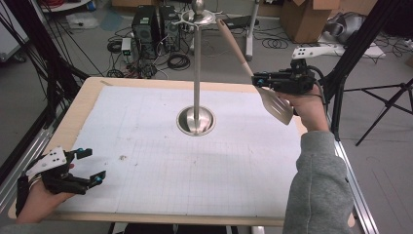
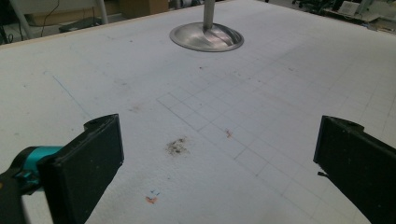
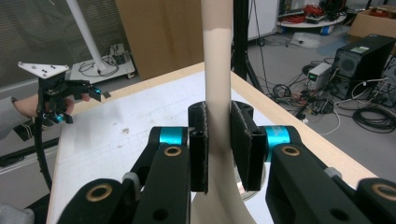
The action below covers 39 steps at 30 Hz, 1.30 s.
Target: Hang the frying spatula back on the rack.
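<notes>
From the high view, a wooden table [image 1: 83, 97] covered by a white gridded mat [image 1: 160, 161] carries a tall metal stand [image 1: 196, 78] with a round base near the middle and a ring of hooks at its top. At the right edge, the right gripper [image 1: 259, 80], held above the table, clamps a cream slotted spatula [image 1: 253, 73] at its neck; the blade hangs below the jaws and the handle slants up toward the stand's top. At the near left corner, the left gripper [image 1: 92, 165] rests low over the mat, jaws spread with nothing between them. In the left gripper view, two black jaws stand wide apart over the stained mat, the stand's base [image 2: 206, 37] far ahead. In the right gripper view, both pads [image 3: 198, 140] press the spatula handle [image 3: 218, 93], which rises straight up between them.
</notes>
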Available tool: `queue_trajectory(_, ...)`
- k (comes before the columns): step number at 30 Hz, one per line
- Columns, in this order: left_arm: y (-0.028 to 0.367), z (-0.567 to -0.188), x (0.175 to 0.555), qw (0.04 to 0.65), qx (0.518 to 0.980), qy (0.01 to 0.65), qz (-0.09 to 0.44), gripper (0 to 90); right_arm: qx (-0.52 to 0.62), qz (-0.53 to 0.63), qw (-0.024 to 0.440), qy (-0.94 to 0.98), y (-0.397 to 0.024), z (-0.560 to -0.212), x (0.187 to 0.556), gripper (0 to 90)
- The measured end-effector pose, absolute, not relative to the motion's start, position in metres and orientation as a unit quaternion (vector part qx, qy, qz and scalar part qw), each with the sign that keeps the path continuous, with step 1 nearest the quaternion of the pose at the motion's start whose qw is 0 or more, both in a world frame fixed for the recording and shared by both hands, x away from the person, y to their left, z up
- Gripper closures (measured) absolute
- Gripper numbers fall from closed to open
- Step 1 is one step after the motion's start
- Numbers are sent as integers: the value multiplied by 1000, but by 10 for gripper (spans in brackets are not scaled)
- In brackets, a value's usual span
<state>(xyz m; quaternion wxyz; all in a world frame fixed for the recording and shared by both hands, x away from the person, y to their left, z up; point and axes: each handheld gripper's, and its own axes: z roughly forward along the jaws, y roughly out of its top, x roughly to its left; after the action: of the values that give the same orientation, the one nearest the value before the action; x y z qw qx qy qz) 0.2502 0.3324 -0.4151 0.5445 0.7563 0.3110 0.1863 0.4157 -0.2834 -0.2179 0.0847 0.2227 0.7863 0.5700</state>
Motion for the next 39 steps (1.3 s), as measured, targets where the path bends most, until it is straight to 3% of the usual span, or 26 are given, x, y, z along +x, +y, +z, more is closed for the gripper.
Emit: queue_trajectory(39, 337, -415, 246, 544, 752, 317, 194, 20, 228, 542, 87, 804, -247, -234, 433, 778)
